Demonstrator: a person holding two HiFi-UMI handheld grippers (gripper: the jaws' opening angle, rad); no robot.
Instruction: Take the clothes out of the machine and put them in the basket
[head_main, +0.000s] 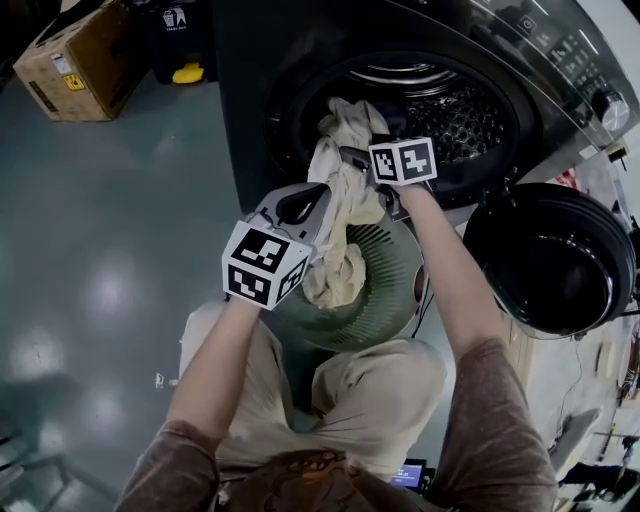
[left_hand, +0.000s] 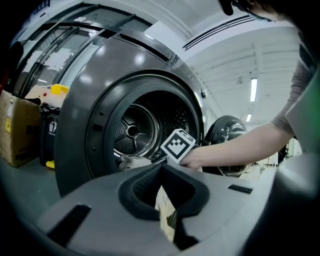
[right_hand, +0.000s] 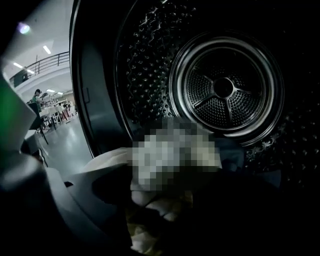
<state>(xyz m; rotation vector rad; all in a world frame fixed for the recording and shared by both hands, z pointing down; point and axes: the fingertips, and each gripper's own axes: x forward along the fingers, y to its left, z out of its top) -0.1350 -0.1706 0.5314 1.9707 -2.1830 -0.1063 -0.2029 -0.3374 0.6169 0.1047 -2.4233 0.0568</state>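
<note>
Partway: cream garment (head_main: 345, 225) hangs from far drum (head_main: 455, 120) into near green basket (head_main: 395, 275), left gripper (left_hand: 166, 212) clamped on its middle, right gripper (head_main: 352, 158) wide apart around the bunch at the drum mouth; top end not yet out.

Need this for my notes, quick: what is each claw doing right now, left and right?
Left claw: shut on the cream garment.
Right claw: open, with the same garment lying in it, not clamped.
</note>
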